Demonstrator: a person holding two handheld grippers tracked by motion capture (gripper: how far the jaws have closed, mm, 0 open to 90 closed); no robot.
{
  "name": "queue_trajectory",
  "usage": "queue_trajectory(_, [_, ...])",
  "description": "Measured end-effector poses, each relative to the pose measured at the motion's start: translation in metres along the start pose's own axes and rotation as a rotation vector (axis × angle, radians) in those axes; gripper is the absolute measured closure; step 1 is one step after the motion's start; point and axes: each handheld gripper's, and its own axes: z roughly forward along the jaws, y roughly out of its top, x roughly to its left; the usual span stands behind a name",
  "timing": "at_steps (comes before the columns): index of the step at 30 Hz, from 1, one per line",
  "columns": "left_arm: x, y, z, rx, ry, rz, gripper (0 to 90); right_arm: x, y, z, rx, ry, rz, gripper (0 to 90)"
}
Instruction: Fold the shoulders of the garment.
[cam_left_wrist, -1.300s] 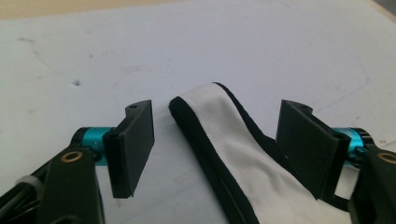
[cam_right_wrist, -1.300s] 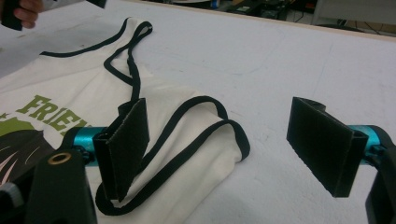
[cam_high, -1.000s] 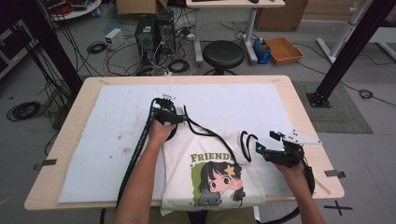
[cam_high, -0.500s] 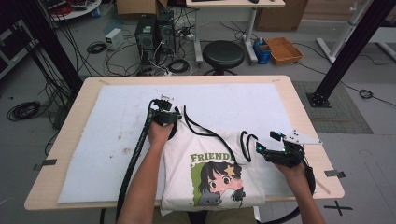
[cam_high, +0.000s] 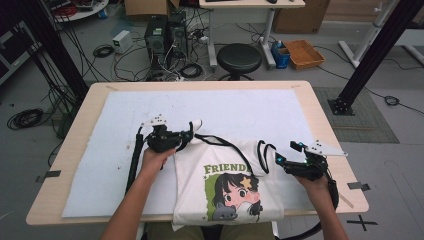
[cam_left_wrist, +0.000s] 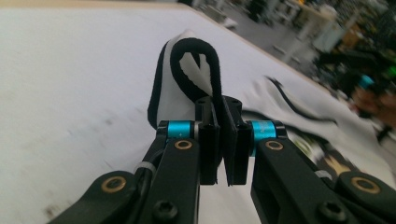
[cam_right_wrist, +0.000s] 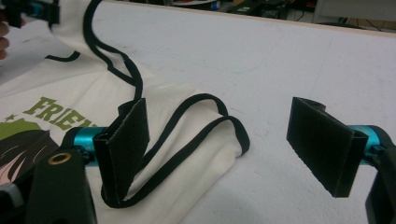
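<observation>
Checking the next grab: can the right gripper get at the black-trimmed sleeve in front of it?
Probably yes: the right gripper is open, the sleeve lies between its fingers, nothing blocking.

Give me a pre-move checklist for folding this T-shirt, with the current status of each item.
1. Left tool clamped on the black-trimmed sleeve: ok.
2. Right tool gripping the other sleeve: not ok, jaws open, cloth only between them.
3. T-shirt fully on the white mat: not ok, hem hangs over the near table edge.
4. Mat ahead free of obstacles: ok.
5. Cables clear of the shirt: cannot tell.
</observation>
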Motion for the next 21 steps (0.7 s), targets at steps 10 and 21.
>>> queue_trajectory(10, [-0.027, -0.025, -0.028, 0.038, 0.072, -0.068, 43.6, 0.004, 0.0, 0.001, 0.009, 0.005, 0.006, 20.9])
queue_trajectory(21, [-0.037, -0.028, -0.022, 0.192, 0.166, -0.004, 37.2, 0.005, -0.002, 0.003, 0.027, 0.03, -0.001, 20.9])
